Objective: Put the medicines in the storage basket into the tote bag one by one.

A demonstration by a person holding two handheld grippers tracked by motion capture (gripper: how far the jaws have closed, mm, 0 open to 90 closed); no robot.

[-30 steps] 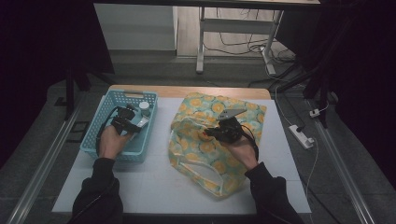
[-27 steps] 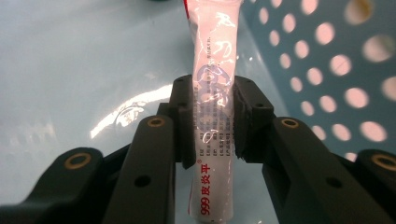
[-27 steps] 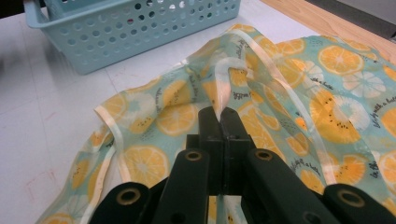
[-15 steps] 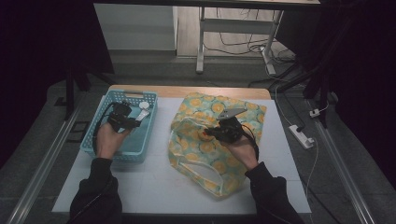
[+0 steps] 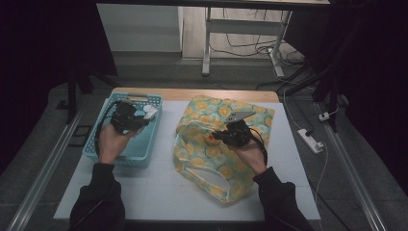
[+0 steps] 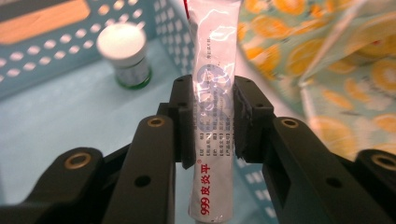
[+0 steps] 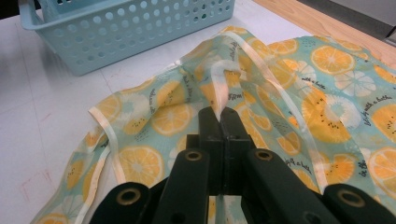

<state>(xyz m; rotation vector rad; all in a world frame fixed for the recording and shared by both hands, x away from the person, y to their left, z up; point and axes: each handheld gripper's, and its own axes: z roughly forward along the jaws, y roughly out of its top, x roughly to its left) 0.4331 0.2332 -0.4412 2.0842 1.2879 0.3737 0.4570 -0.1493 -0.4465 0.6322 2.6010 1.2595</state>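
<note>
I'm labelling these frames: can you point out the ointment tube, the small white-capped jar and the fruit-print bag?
ointment tube (image 6: 215, 116): left gripper view, its middle between the jaws.
white-capped jar (image 6: 122, 44): left gripper view, its cap.
fruit-print bag (image 7: 327, 112): right gripper view, flat printed cloth.

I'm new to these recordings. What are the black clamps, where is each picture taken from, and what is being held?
No robot here: a person holds a two-jaw hand-held gripper in each hand. The high view looks down on the table from above the person. The other two pictures come from cameras riding on each gripper, looking along its black jaws.

On the table sit a blue basket and a bag printed with orange slices. A small white-capped jar stands in the basket.

The left hand-held gripper is clamped on a white tube above the basket. The right hand-held gripper is shut on a fold of the bag's edge, holding it up.
</note>
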